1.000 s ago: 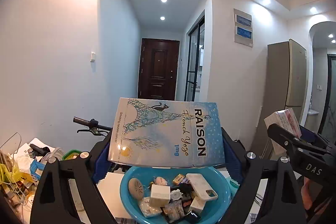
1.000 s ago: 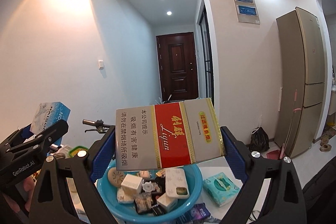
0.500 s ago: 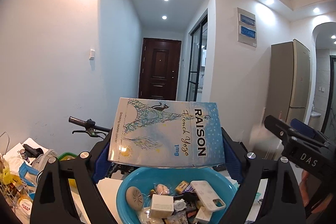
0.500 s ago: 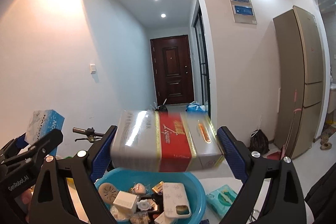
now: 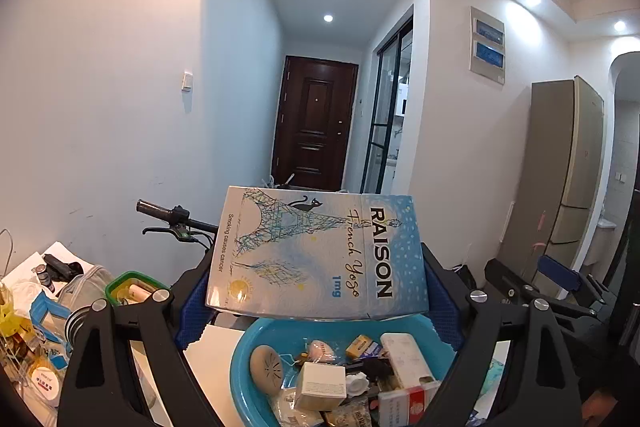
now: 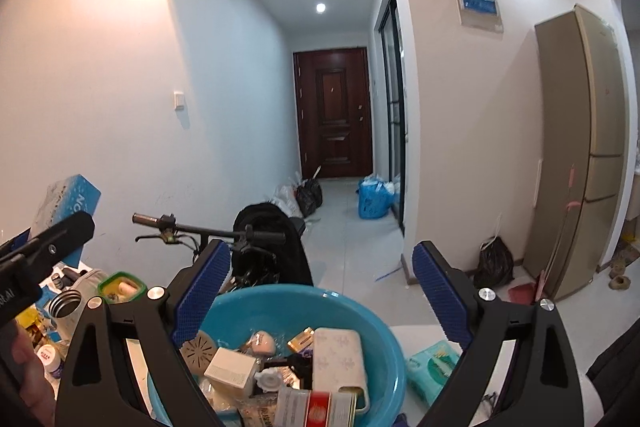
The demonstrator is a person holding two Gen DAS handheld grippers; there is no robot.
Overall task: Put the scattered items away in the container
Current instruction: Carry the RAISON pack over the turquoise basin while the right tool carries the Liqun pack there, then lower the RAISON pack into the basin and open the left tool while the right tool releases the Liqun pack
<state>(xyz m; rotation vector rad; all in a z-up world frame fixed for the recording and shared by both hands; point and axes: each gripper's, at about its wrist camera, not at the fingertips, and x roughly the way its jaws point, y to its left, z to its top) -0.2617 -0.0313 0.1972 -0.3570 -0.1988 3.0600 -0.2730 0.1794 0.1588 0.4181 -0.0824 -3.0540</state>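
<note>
The left hand-held gripper (image 5: pixel 320 287) is clamping the light, stiff pale-blue cardboard carton (image 5: pixel 316 253) by its short ends at frame centre, while the right hand-held gripper (image 6: pixel 322 283) is hanging unclenched.

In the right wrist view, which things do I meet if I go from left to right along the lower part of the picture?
Blue RAISON box → green-rimmed container → blue basin → teal tissue pack → black bag by the fridge.
</note>
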